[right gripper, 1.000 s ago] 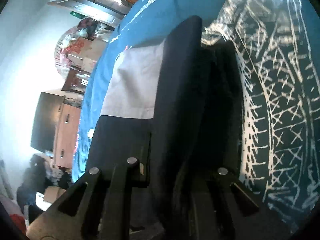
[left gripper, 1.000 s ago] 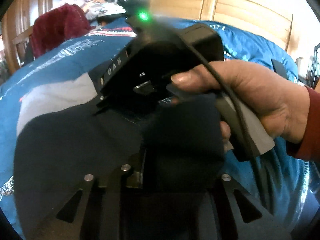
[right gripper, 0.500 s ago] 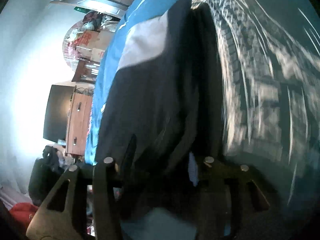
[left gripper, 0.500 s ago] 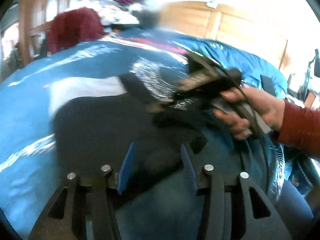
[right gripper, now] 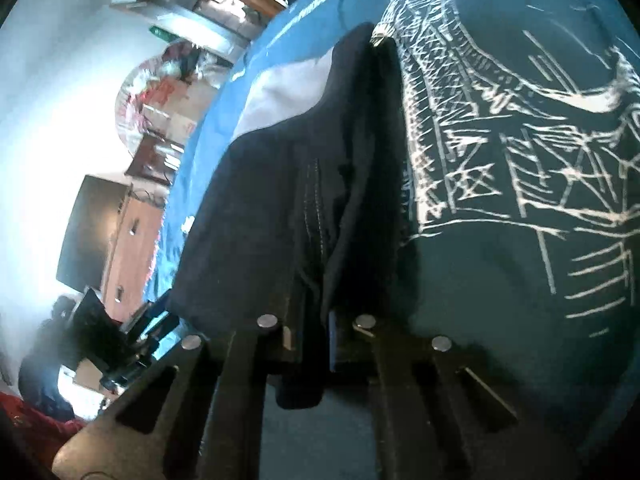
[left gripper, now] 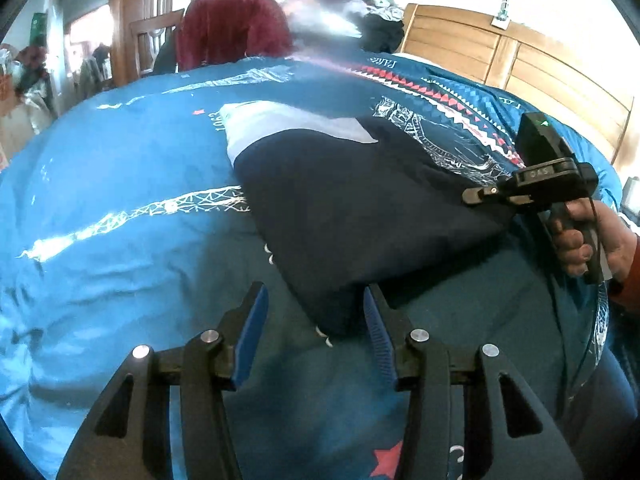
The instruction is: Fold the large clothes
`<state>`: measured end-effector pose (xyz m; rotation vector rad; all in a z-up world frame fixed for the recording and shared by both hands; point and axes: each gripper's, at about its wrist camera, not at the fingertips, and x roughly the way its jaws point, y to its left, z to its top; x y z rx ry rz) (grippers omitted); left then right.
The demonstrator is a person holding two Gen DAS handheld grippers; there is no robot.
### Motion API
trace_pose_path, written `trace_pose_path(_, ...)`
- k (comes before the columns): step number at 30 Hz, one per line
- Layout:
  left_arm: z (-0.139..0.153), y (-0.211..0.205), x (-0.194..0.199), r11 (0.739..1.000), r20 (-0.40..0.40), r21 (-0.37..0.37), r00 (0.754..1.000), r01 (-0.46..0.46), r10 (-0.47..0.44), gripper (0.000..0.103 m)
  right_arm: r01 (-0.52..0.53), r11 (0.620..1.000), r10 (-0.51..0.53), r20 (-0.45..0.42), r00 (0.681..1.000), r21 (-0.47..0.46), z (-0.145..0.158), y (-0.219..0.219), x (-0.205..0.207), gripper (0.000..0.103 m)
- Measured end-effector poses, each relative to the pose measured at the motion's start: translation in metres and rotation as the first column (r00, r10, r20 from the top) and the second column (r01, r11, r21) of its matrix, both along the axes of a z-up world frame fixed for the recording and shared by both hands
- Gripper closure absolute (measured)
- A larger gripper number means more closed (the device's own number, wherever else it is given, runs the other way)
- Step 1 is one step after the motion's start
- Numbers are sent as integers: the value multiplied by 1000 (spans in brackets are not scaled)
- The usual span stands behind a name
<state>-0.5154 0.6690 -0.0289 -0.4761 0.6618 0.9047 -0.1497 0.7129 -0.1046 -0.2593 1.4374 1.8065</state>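
Observation:
A dark navy garment lies folded on the blue bedspread, a pale grey part showing at its far end. My left gripper is open, its blue pads on either side of the garment's near corner without pinching it. A hand holds my right gripper at the garment's right edge. In the right wrist view the right gripper is shut on a fold of the navy garment, with cloth bunched between its fingers.
Past the bed's far side a red garment hangs over a wooden chair. A wooden headboard and a heap of clothes stand behind. A wooden cabinet and dark screen stand beyond the bed.
My left gripper let go of the dark cloth, opened and drew back. The right gripper swung from close in front out to the garment's right edge, still shut on fabric.

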Motion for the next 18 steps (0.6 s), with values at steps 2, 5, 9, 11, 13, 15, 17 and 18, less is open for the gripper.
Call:
trace_pose_path(2,-4,3,9,1000,-6,16,1000,17,-17,50,0,1000,0,5,1000,-19,-10,2,-1,96)
trace_pose_path(5,-29,19,23,1000,-85,-6,996,18,-18,50,18,1000,-18,19,1000,-7,-14,-1,1,97)
trace_pose_path(9,-54,31,23,989,-102,-130,991,77,-90,59,36,999,-36,32,999,5,-17,-7,10,98)
trace_pose_path(11,-46,23,18,983,-117,-138,983,123,-139,71,23,1000,-24,46,999,14,-19,-7,9,98)
trace_pose_path(13,-30,7,4,977,-65,-135,983,163,-173,76,23,1000,-24,41,999,16,-24,-8,9,99)
trace_pose_path(15,-9,-4,-15,981,13,-101,986,165,-165,76,25,999,-26,34,999,26,-27,-11,10,100)
trace_pose_path(17,13,-4,-26,991,94,-34,987,132,-128,76,27,999,-28,36,999,37,-27,-13,10,100)
trace_pose_path(18,18,1,-24,992,111,-9,986,125,-123,76,30,999,-32,36,999,39,-26,-14,11,100)
